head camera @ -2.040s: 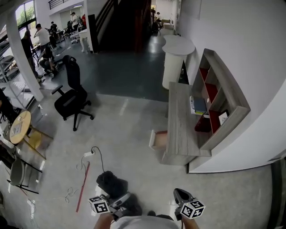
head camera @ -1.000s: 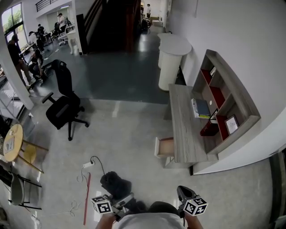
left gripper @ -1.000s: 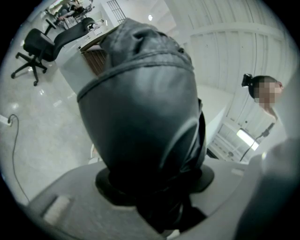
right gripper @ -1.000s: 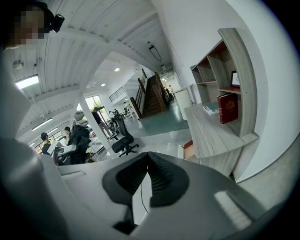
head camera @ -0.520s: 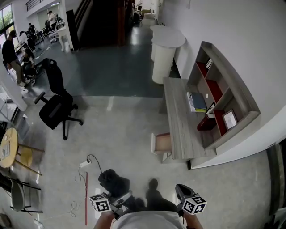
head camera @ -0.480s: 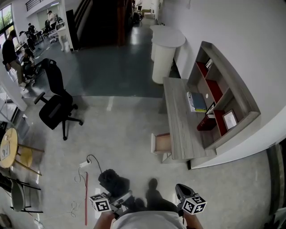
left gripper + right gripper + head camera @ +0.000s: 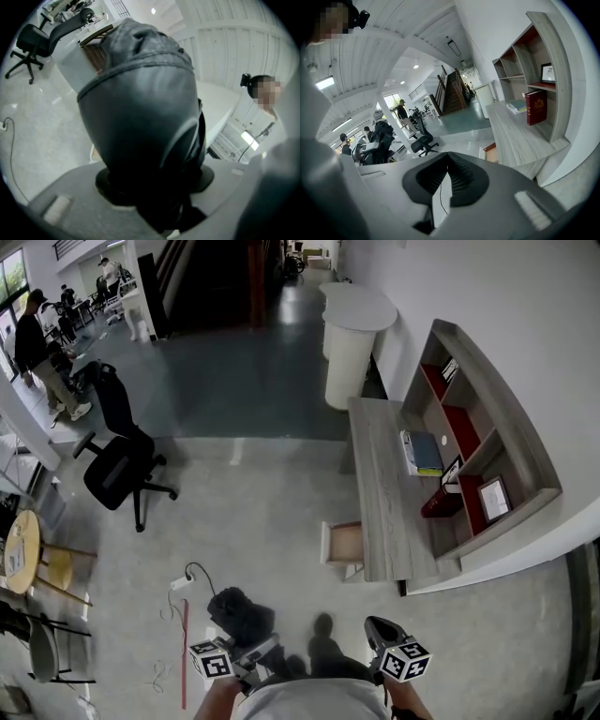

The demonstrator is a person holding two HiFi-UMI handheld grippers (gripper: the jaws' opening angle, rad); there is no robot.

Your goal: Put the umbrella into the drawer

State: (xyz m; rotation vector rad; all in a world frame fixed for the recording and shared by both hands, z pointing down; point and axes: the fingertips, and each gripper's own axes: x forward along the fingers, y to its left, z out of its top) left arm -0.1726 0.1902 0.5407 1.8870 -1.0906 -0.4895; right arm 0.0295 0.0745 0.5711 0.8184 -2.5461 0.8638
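Note:
My left gripper (image 7: 251, 653) is shut on a folded black umbrella (image 7: 240, 616), low in the head view. That umbrella (image 7: 140, 108) fills the left gripper view and hides the jaws' tips. My right gripper (image 7: 379, 634) is held beside it, shut, and its ribbed pads (image 7: 459, 174) meet with nothing between them. The open drawer (image 7: 342, 543) sticks out of the near end of a grey wooden desk (image 7: 379, 486), well ahead of both grippers. In the right gripper view the drawer (image 7: 489, 153) shows just past the jaws.
A shelf unit (image 7: 473, 456) with books and a picture frame stands on the desk against the white wall. A round white table (image 7: 357, 329) is beyond it. A black office chair (image 7: 117, 460), a cable (image 7: 192, 579) and a red rod (image 7: 183, 652) are on the floor at left. People stand at far left.
The view has shifted a little as I walk, and my shadow now shows on the floor ahead. Both grippers keep their places low in view. The left one still holds the umbrella.

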